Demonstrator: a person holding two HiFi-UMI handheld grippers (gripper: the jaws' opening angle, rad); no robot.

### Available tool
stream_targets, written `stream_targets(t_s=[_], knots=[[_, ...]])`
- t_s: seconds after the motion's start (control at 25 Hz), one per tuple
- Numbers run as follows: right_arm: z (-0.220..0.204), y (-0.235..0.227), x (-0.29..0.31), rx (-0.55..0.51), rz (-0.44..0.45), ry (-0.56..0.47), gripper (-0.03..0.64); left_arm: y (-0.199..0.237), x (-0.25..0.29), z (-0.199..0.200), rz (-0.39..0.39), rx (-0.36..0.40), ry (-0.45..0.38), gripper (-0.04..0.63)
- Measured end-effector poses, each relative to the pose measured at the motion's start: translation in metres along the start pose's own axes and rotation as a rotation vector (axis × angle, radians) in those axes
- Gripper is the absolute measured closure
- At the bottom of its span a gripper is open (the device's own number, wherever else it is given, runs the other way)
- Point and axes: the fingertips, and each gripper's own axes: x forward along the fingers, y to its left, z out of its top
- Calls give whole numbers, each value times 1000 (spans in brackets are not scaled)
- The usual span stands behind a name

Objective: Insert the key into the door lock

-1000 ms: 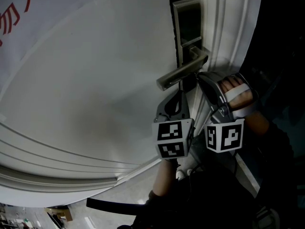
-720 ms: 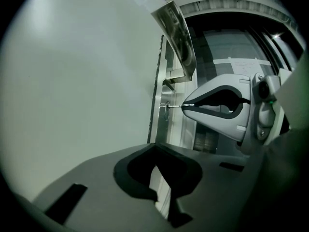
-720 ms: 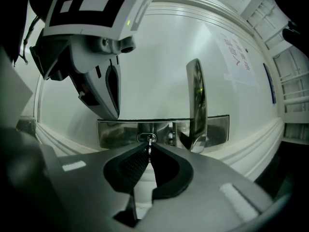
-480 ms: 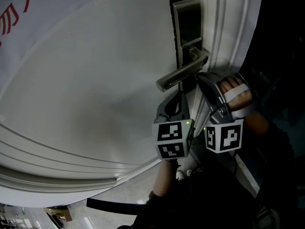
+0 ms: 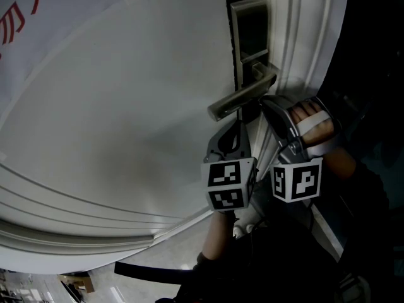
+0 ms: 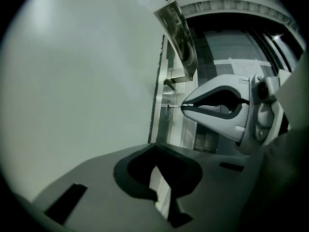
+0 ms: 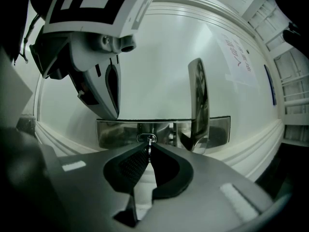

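The right gripper [image 7: 148,150] has its matte grey jaws pinched tight on a slim metal key [image 7: 150,144]. The key's tip meets the small oval keyhole [image 7: 145,138] in the polished steel lock plate [image 7: 118,132], beside the flat lever handle [image 7: 199,100]. The left gripper [image 6: 155,148] is closed on nothing, close to the smooth white door [image 5: 126,106].

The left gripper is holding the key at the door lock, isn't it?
Not quite: it is the right gripper that holds the key at the door lock. The right gripper view shows its fingers shut on the key. The left gripper holds nothing.
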Motion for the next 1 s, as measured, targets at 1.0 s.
stream_targets(t_s=[1.0], knots=[[0,0,1,-8,-1,2,604,0,-1,1,-9,9,0,595]])
